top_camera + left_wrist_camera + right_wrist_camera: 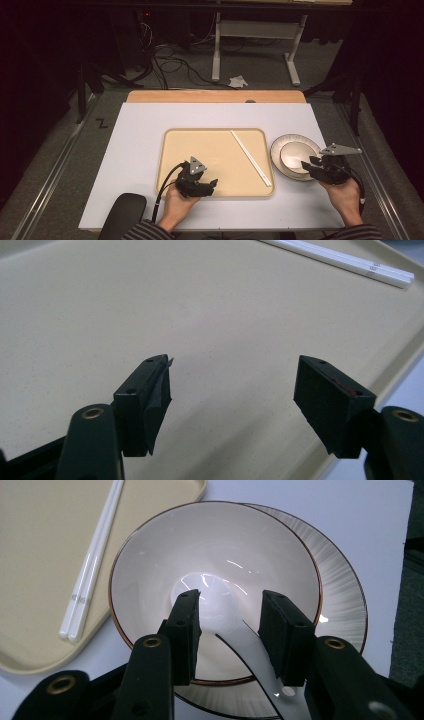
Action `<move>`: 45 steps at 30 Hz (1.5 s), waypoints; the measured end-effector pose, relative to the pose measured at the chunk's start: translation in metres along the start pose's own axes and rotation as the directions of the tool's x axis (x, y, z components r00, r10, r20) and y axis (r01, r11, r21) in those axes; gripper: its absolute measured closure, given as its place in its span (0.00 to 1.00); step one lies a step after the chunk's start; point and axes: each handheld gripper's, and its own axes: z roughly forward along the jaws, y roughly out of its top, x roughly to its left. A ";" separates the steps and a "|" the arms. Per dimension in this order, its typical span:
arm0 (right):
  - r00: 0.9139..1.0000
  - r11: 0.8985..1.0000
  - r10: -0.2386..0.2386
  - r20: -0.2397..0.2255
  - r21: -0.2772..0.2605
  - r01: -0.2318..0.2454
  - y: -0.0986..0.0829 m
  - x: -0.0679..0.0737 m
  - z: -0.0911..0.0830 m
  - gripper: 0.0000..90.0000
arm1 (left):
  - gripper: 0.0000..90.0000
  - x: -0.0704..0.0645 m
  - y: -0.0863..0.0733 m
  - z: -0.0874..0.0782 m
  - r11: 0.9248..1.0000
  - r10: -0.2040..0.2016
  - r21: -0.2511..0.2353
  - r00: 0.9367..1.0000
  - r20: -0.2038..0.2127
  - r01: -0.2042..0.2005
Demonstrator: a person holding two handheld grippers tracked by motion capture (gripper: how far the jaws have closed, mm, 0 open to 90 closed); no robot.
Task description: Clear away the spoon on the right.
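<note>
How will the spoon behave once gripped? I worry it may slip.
The spoon looks glossy white, probably glazed ceramic, so the right gripper, whose open jaws straddle its handle, may slip on it. It seems stiff and breakable if dropped. Its handle leans on the rim of the bowl, so lifting could pivot it or nudge the bowl on the plate.

The left tongs [214, 183] are held low in the left hand [176, 202], with the forearm brought in from the bottom edge and the jaws turned toward the right. In the left gripper view the jaws are seen spread wide, with nothing between them. The right tongs [306, 163] are gripped in the right hand [344, 194], the jaws pointed toward the left and tilted downward. In the right gripper view [227, 625] the jaws are seen parted, not pressed together. A striped sleeve is seen on each forearm.
</note>
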 end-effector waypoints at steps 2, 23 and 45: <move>1.000 1.000 0.005 0.006 0.011 -0.005 -0.001 -0.006 0.001 0.68 | 0.34 0.000 0.000 -0.001 1.000 -0.002 -0.002 1.000 -0.006 0.002; 0.999 0.994 -0.031 -0.007 0.105 0.032 -0.004 -0.035 0.001 0.73 | 0.35 -0.003 -0.010 -0.008 1.000 -0.002 0.010 0.998 -0.056 0.002; 0.991 0.978 -0.015 -0.136 0.206 0.043 0.005 -0.048 0.016 0.90 | 0.35 -0.003 -0.015 -0.014 1.000 -0.007 -0.017 0.998 -0.069 0.006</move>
